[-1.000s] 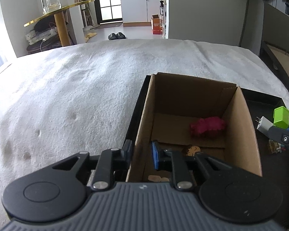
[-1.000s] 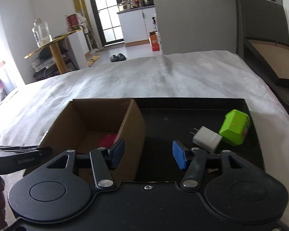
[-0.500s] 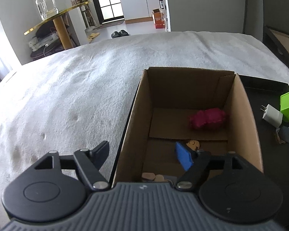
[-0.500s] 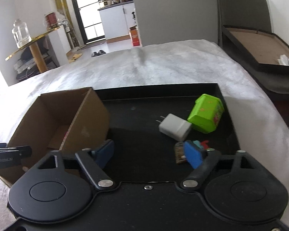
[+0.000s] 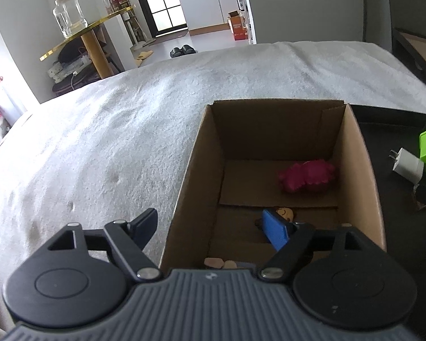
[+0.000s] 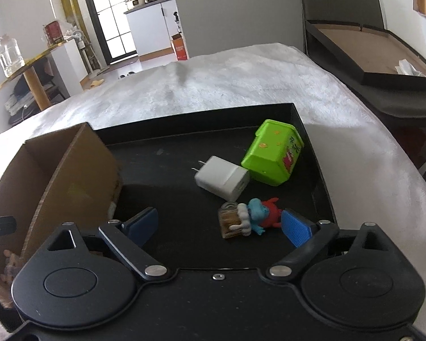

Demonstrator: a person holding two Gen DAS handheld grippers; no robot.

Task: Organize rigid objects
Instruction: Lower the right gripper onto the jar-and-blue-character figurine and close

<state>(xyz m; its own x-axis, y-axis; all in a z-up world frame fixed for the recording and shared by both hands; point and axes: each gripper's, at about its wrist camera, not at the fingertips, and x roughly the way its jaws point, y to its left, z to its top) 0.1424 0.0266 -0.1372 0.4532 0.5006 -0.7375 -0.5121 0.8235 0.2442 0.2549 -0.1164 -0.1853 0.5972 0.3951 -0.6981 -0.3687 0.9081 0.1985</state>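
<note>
The left gripper (image 5: 210, 227) is spread wide astride the cardboard box's (image 5: 366, 187) near wall, nothing gripped. The right gripper (image 6: 218, 224), jaws just opened, is empty; a small figurine (image 6: 248, 217) lies between its fingers. Beyond, a charger (image 6: 221, 177) and green box (image 6: 271, 152) remain on the black tray (image 6: 309, 130). A pink toy (image 5: 306, 176) is already boxed.

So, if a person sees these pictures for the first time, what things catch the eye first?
Probably the bright green box on the black tray, touching a white charger, with a small blue and red figure nearer the open right gripper. Next, the magenta toy at the far end of the cardboard box.
</note>
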